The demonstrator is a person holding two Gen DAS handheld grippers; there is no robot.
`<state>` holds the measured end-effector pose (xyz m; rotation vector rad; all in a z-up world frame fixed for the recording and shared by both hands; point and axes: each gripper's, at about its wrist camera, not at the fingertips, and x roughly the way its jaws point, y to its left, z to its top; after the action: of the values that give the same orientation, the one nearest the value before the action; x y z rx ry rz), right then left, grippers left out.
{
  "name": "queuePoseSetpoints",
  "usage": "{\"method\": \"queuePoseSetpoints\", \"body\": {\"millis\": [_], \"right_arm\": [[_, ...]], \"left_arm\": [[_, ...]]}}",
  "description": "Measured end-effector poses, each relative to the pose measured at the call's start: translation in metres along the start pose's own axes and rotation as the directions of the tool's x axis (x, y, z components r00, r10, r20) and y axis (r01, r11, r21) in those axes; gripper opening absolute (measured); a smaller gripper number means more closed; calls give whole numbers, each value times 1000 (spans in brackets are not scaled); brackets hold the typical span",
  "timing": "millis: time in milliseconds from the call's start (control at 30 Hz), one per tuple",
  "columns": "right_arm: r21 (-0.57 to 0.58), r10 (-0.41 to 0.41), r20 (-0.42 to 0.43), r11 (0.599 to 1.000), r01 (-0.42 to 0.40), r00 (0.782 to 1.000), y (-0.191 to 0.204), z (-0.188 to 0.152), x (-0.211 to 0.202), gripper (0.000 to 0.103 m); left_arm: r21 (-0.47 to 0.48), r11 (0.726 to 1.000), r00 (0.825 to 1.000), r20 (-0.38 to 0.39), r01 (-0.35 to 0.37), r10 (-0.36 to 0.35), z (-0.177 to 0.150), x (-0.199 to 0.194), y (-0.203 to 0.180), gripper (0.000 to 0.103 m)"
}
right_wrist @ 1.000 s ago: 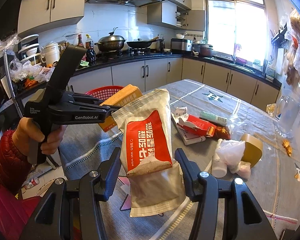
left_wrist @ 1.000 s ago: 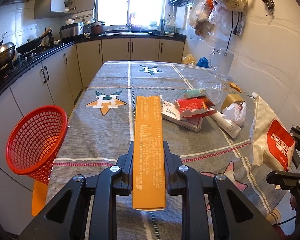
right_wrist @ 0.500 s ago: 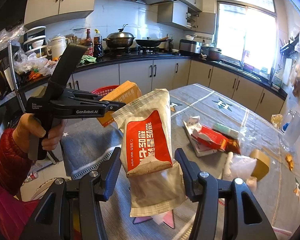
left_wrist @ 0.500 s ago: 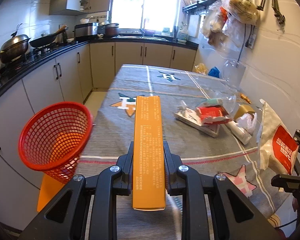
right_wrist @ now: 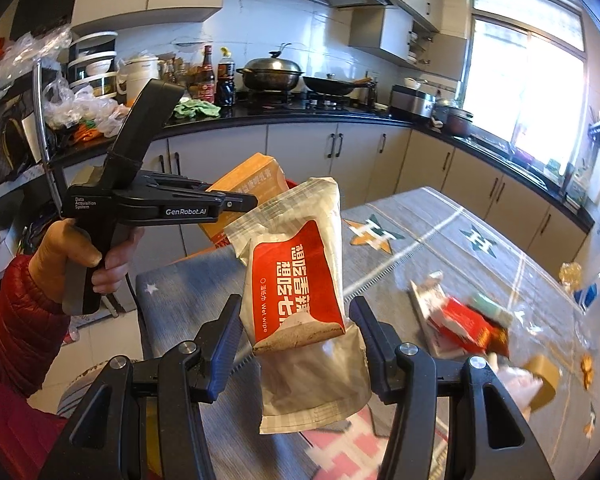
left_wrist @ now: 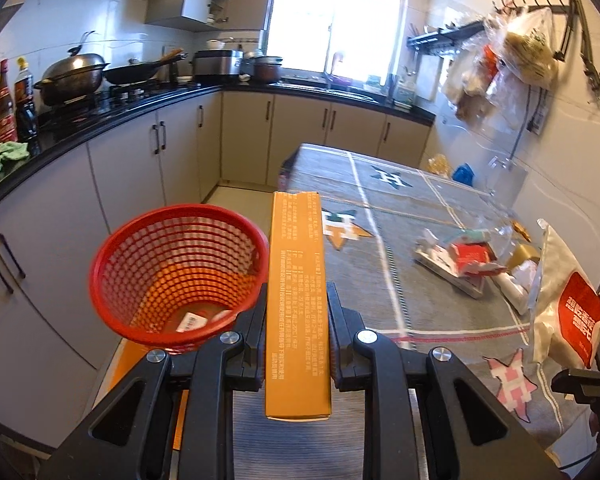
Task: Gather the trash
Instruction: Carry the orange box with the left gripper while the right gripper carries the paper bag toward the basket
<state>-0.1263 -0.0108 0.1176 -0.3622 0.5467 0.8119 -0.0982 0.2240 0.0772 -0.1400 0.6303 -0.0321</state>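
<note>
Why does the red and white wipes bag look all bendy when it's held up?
The wipes bag is probably soft film: it creases and folds over above the right gripper. It likely weighs little, since it looks flat and mostly empty. The orange box looks stiffer, staying straight.

basket [left_wrist: 180, 276] base hidden, litter [right_wrist: 466, 322] blurred (motion)

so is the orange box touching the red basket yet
Cannot tell. In the left wrist view the orange box, clamped in the left gripper, overlaps the red basket rim, with no plain contact or gap.
</note>
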Motion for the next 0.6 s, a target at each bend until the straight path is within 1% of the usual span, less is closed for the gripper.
{"method": "queuePoseSetpoints", "body": {"millis": [267,600], "right_arm": [[-35,40,-6,999,-40,999,17,23,22,59],[-59,71,-22,996,-72,997,25,47,48,59]], "left_arm": [[-42,998,999,-5,-43,42,0,3,33,22],[-85,994,998,-24,-67,65,1,15,67,22]]}}
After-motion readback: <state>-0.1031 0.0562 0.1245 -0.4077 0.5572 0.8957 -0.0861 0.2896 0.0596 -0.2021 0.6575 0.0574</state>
